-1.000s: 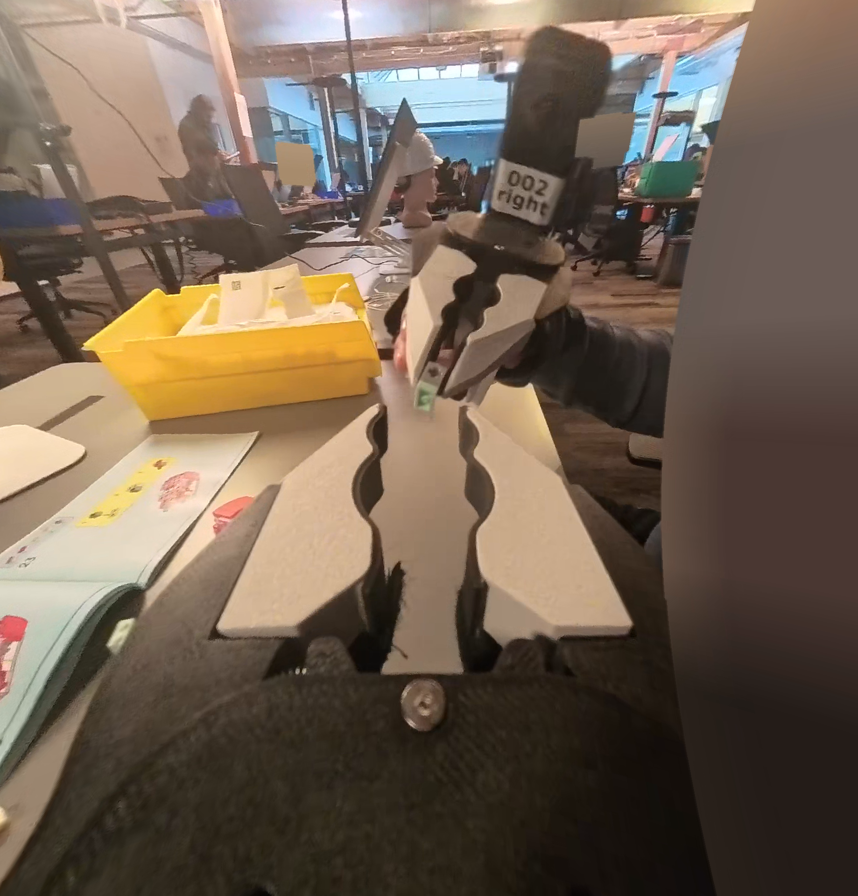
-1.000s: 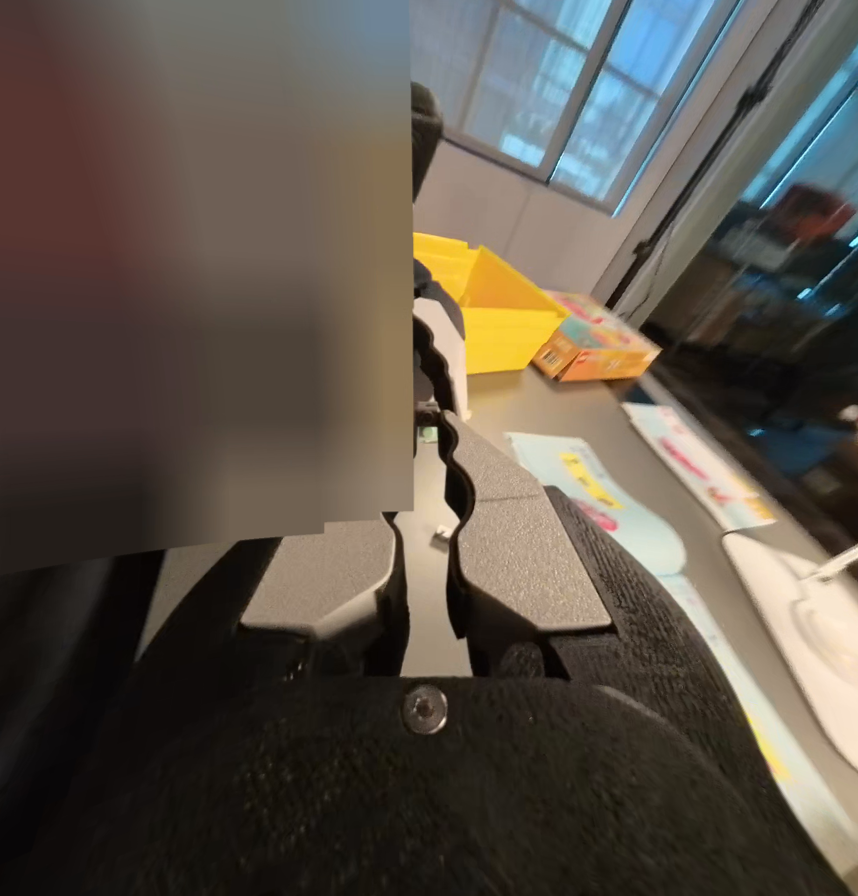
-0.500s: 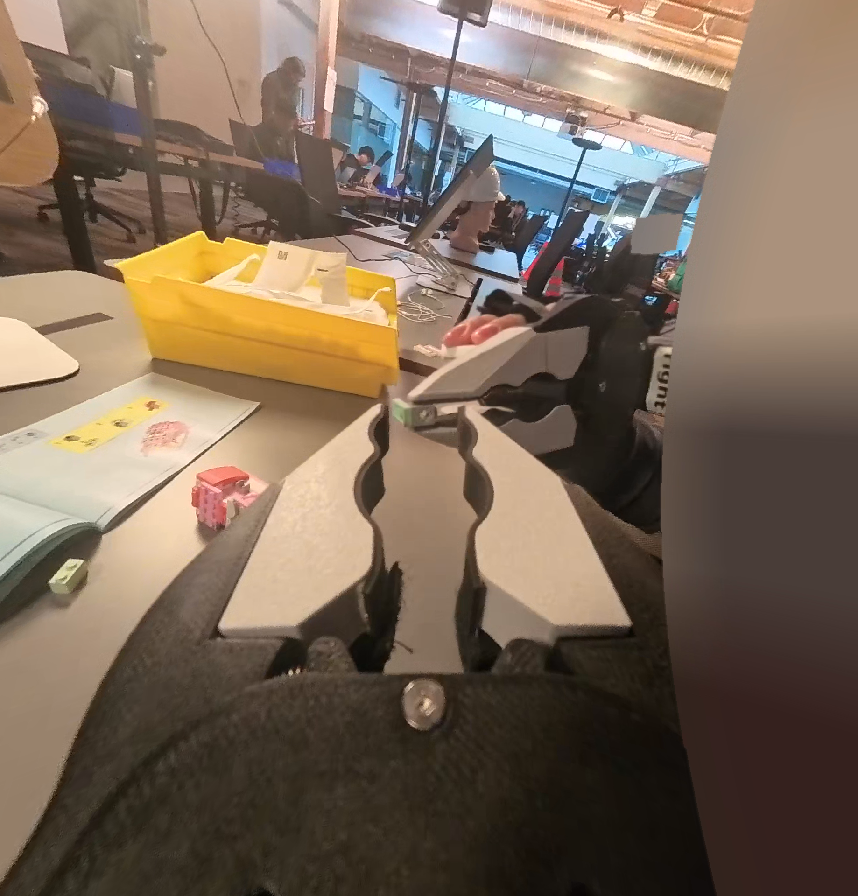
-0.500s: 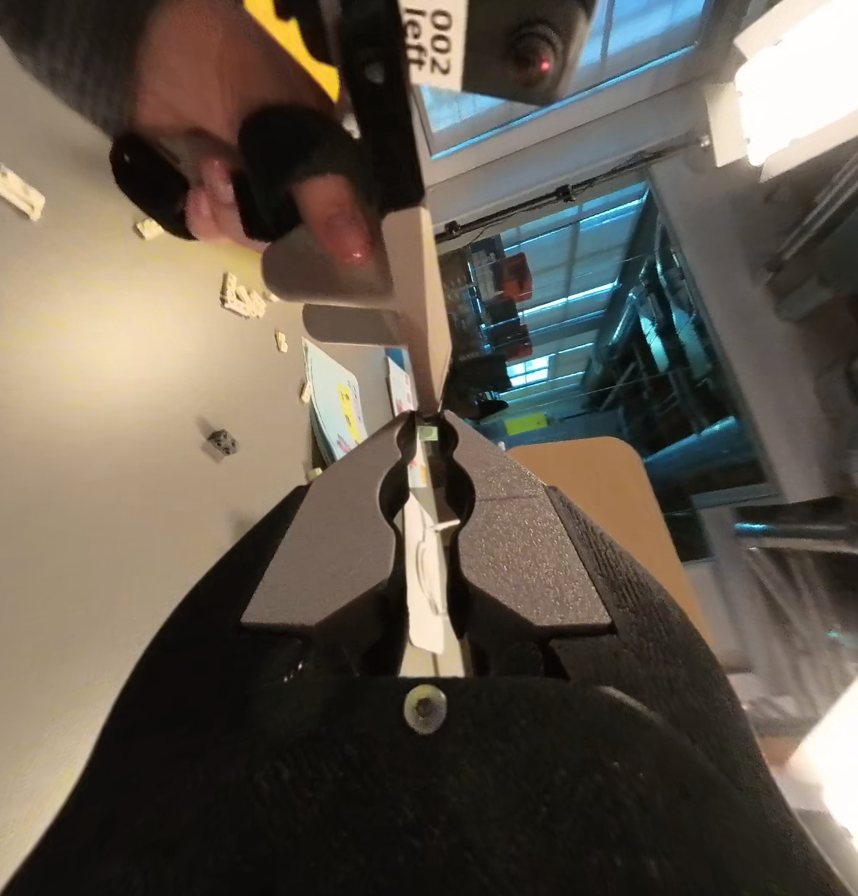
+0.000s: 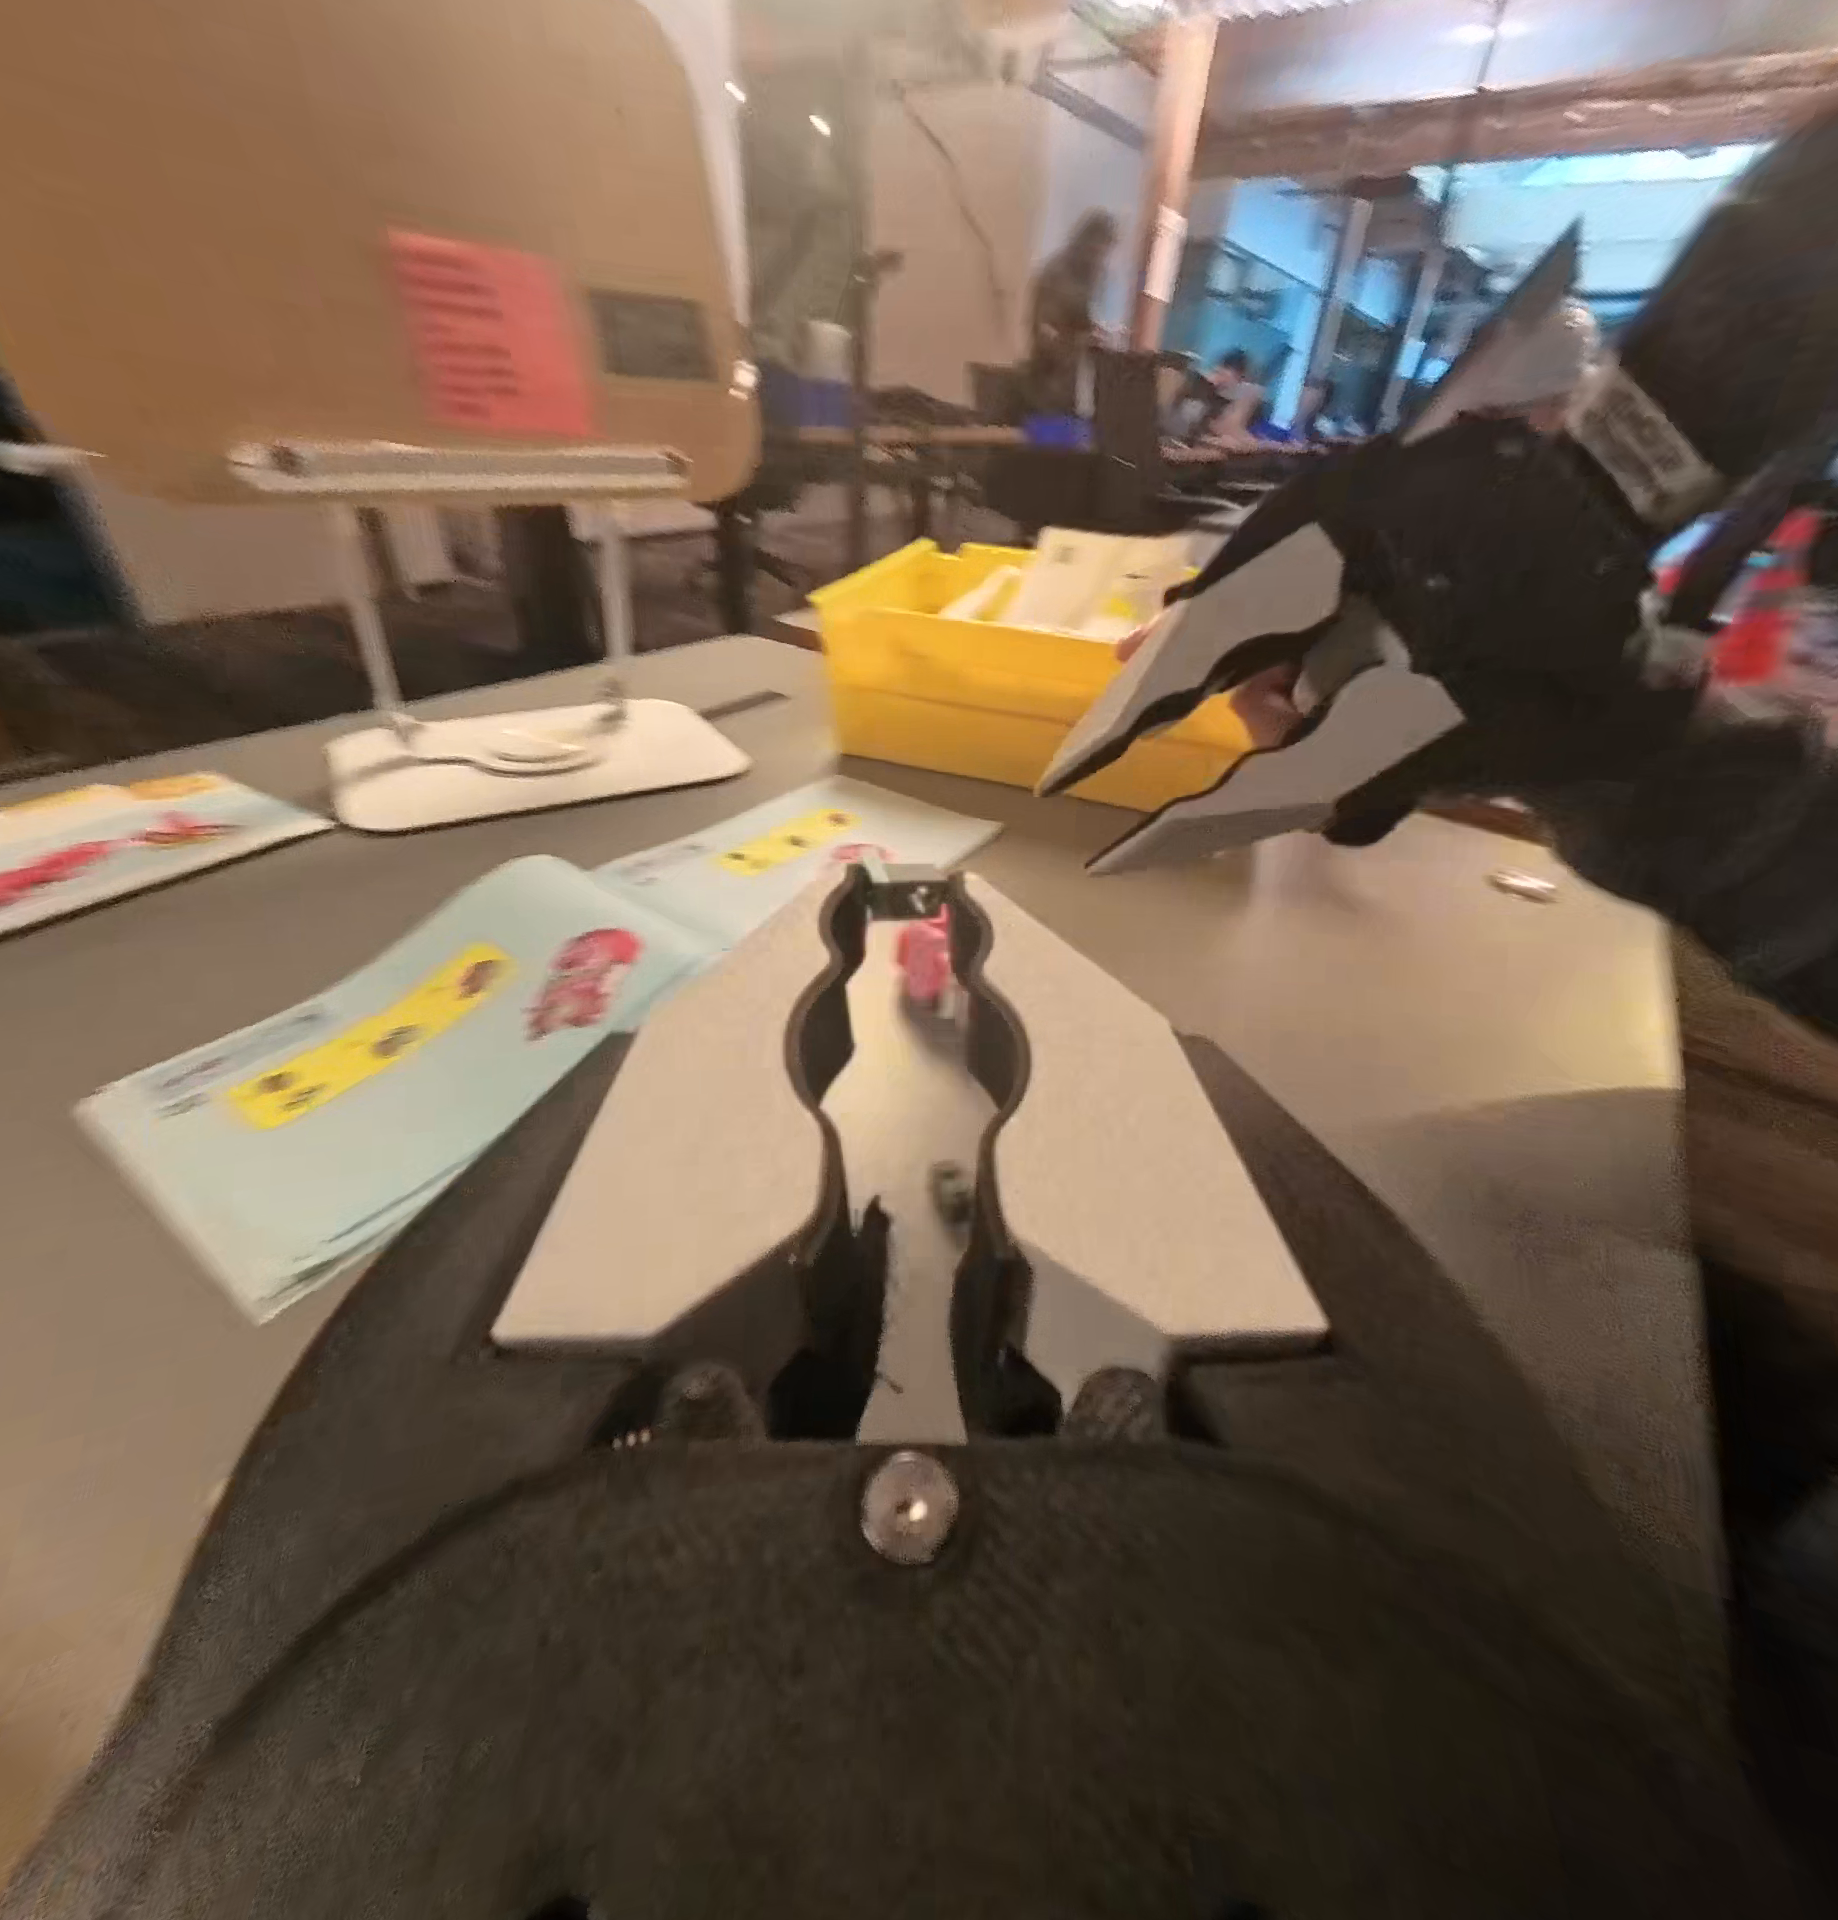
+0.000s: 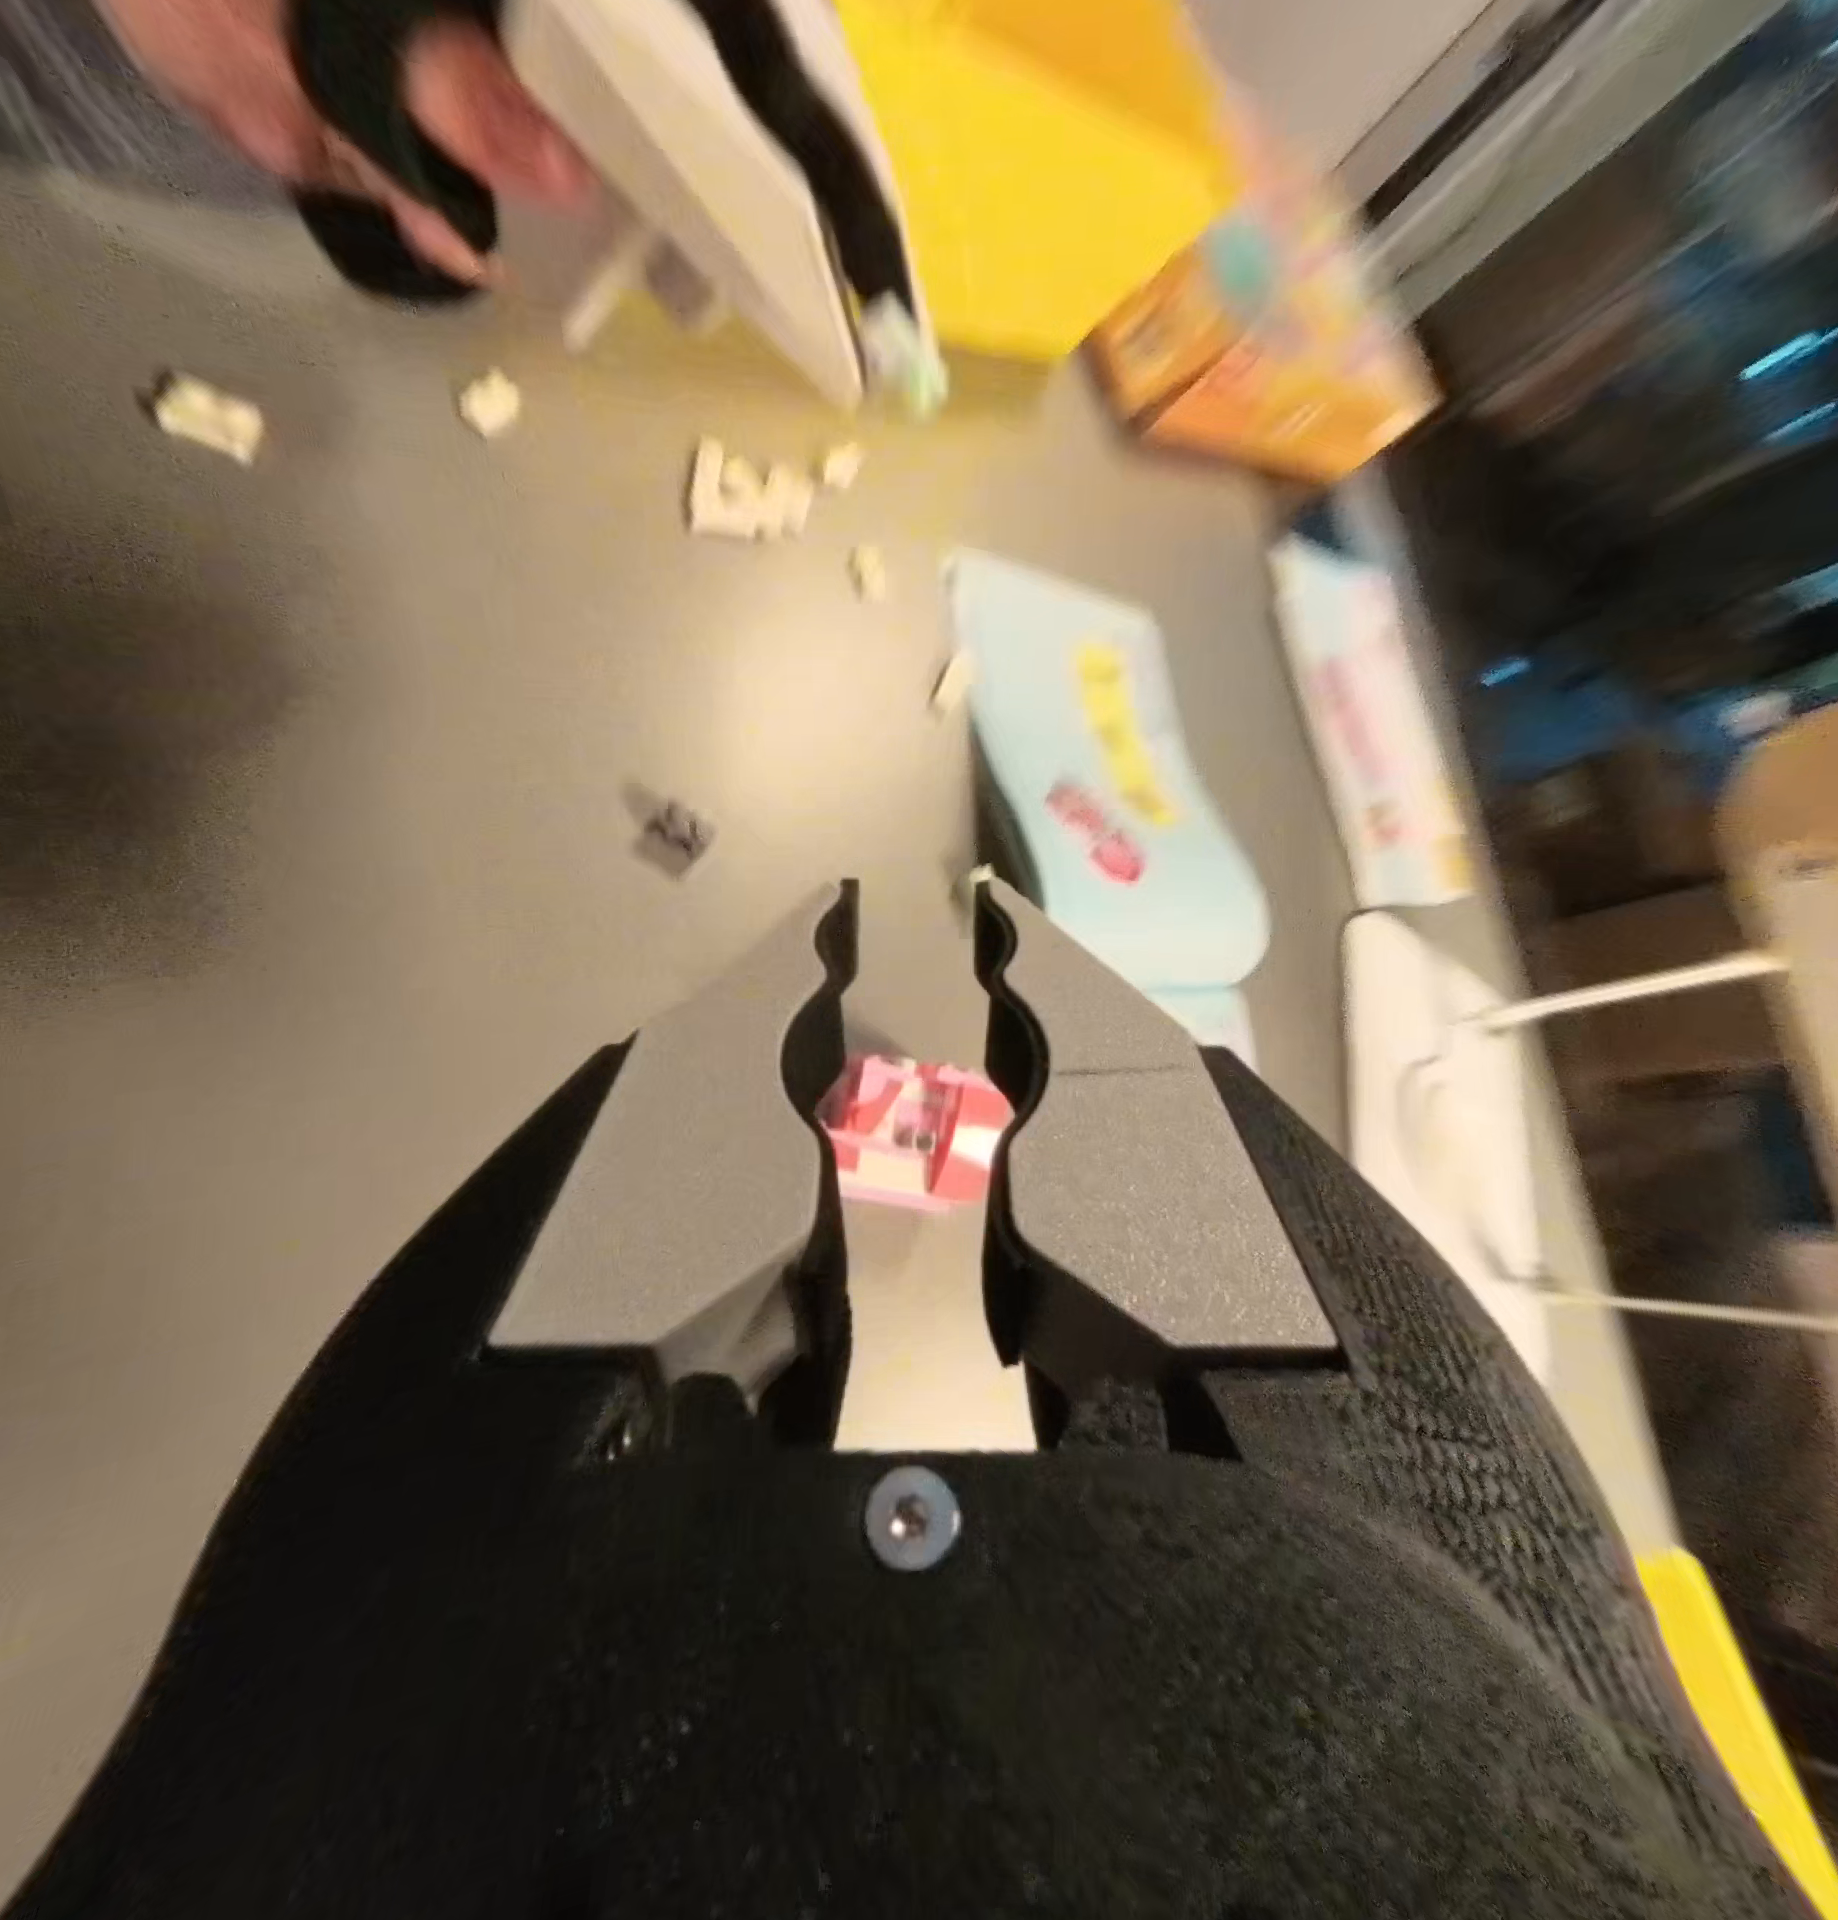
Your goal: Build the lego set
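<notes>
My left gripper (image 5: 904, 898) is shut on a small grey and green brick (image 5: 899, 891) held at its fingertips above the table. In the right wrist view the same brick (image 6: 907, 358) shows at the left gripper's tips (image 6: 879, 364). A small pink brick model (image 5: 923, 961) stands on the table just below and beyond the left tips. My right gripper (image 6: 913, 896) is open and empty, with the pink model (image 6: 910, 1138) lying under its fingers. In the left wrist view the right gripper (image 5: 1069, 829) hovers open at the right, in front of the yellow bin (image 5: 956, 675).
An open light-blue instruction booklet (image 5: 375, 1060) lies left of the left gripper. A white stand base (image 5: 541, 764) sits behind it. Loose pale bricks (image 6: 749, 499), a dark piece (image 6: 671, 826) and an orange box (image 6: 1279, 353) lie on the grey table (image 5: 1362, 987). One gripper's finger ends stand about 9 cm off the other's.
The right gripper was shut on the small grey and green brick; the left gripper closed on it, the right opened and drew away. Both grippers now tilt down toward the table.
</notes>
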Demonstrator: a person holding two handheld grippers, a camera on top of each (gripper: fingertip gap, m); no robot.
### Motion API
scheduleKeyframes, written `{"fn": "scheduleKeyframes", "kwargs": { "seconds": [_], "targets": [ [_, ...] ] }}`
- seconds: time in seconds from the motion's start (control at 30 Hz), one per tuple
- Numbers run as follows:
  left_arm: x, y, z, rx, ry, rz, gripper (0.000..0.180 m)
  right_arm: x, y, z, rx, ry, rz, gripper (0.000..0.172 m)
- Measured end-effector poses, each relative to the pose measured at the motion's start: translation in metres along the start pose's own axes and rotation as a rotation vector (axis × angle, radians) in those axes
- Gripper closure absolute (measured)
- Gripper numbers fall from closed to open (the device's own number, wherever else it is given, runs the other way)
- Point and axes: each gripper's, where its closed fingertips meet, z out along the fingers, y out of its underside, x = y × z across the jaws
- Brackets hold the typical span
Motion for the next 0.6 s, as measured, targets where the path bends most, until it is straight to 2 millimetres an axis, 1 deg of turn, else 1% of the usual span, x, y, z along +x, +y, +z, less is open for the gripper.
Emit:
{"fn": "scheduleKeyframes", "kwargs": {
  "seconds": [0.07, 0.13, 0.2, 0.27, 0.33, 0.37, 0.47, 0.6],
  "targets": [
    [-0.013, 0.001, -0.004, 0.045, -0.055, 0.012, 0.167, 0.011, 0.017, 0.025, -0.115, -0.158, 0.036, 0.151],
    [-0.018, -0.003, -0.008, 0.075, -0.081, 0.033, 0.167, 0.019, 0.025, 0.052, -0.167, -0.262, 0.023, 0.151],
    [-0.023, -0.004, -0.012, 0.083, -0.121, 0.074, 0.167, 0.017, 0.037, 0.074, -0.231, -0.362, 0.01, 0.151],
    [-0.025, -0.004, -0.015, 0.089, -0.133, 0.078, 0.167, 0.011, 0.05, 0.09, -0.298, -0.441, -0.006, 0.151],
    [-0.025, -0.003, -0.016, 0.091, -0.133, 0.066, 0.167, 0.006, 0.063, 0.099, -0.357, -0.496, -0.007, 0.154],
    [-0.025, -0.003, -0.016, 0.09, -0.132, 0.061, 0.167, 0.007, 0.066, 0.103, -0.37, -0.496, 0.006, 0.153],
    [-0.024, -0.008, -0.018, 0.121, -0.129, 0.058, 0.167, 0.01, 0.062, 0.11, -0.342, -0.492, 0.018, 0.152],
    [-0.024, -0.008, -0.019, 0.126, -0.118, 0.038, 0.167, 0.016, 0.064, 0.117, -0.38, -0.482, -0.07, 0.152]
  ]
}}
